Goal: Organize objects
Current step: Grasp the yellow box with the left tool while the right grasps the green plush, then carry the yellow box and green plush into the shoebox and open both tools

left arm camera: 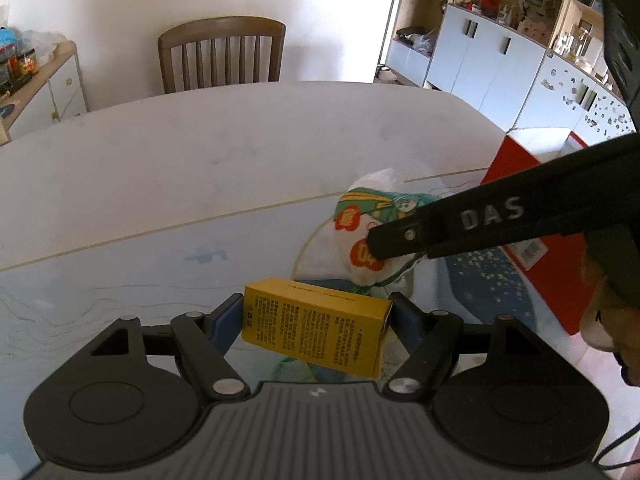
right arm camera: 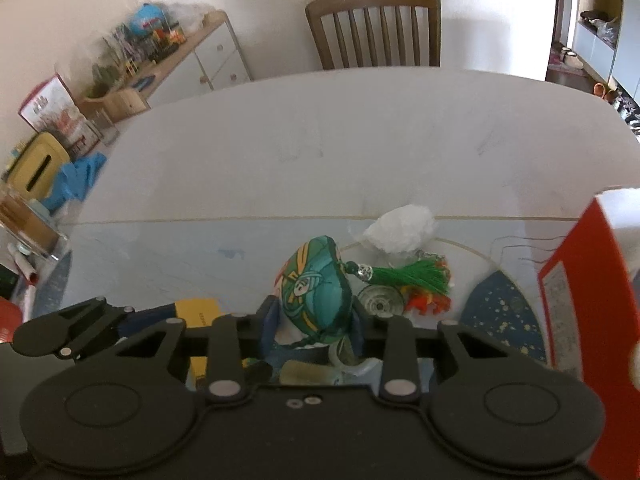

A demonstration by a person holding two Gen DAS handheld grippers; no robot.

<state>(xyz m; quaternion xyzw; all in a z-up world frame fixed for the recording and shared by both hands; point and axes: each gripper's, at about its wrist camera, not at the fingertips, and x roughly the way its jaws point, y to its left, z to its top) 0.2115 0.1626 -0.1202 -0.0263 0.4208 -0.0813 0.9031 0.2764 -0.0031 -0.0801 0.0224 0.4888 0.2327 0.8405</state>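
1. Left wrist view: the left gripper point(left arm camera: 316, 320) has its jaws clenched on a yellow box point(left arm camera: 316, 326), one jaw at each short end, and the box looks raised off the counter point(left arm camera: 200, 160). The right gripper point(left arm camera: 400, 236) reaches in from the right as a dark arm over a green-and-white sachet point(left arm camera: 360, 236); from here its jaws cannot be read. A red carton point(left arm camera: 560, 280) stands at the right edge.

2. Right wrist view: the right gripper point(right arm camera: 312, 316) has its jaws drawn close and grasping the embroidered sachet point(right arm camera: 316, 292) by its lower part. The green tassel point(right arm camera: 412, 276) trails to the right, beside a round metal disc point(right arm camera: 380, 300), some orange trim point(right arm camera: 424, 304) and a white wad point(right arm camera: 400, 228). The red carton point(right arm camera: 580, 300) stands near on the right.

3. Risks, as a judgement: the box is pinched only at its ends, so a tilt could let it pivot or slip. The tassel could drag the disc or trim if the sachet is lifted. The two grippers work close together and might knock each other.

4. Only the right view shows the tassel, disc and the sachet grip. Only the left view shows how the box is held, while the right view catches merely a yellow corner point(right arm camera: 198, 312).
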